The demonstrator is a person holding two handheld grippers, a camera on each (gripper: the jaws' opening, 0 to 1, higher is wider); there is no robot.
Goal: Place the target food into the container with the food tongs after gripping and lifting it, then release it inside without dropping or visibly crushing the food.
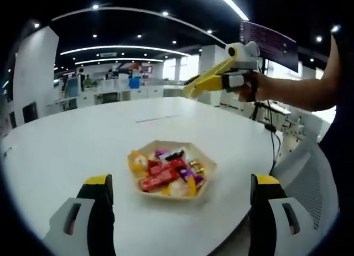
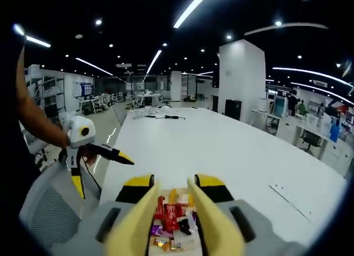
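Hands work at a white worktop (image 1: 83, 140) in a big open office. In the left gripper view, the left hand-held gripper (image 1: 180, 192) points over the worktop with its two yellow-tipped jaws spread wide and nothing between them; a shallow tray (image 1: 209, 167) of wrapped snacks (image 1: 166, 173) lies ahead of the gap, apart from both jaws. Up and to the right in that view, a bare forearm reaches in and a hand (image 1: 255, 85) grips the right hand-held gripper (image 1: 191, 90), which carries yellow tongs (image 1: 213, 76) pointing left, well above the tray.

In the right gripper view, the right hand-held gripper (image 2: 174, 198) looks down along the tongs (image 2: 218, 225), whose two yellow blades stand parted with nothing caught between them. The snacks (image 2: 171, 214), red wrappers among them, show in the gap on the tray (image 2: 188, 242) below; whether the blade tips touch them I cannot tell. To the left the left hand-held gripper (image 2: 105, 151) is held near the worktop's edge, beside a grey mesh chair (image 2: 47, 212).

Farther along the worktop lie some cables (image 2: 163, 116). Desks, chairs and a white pillar (image 2: 240, 79) stand beyond.
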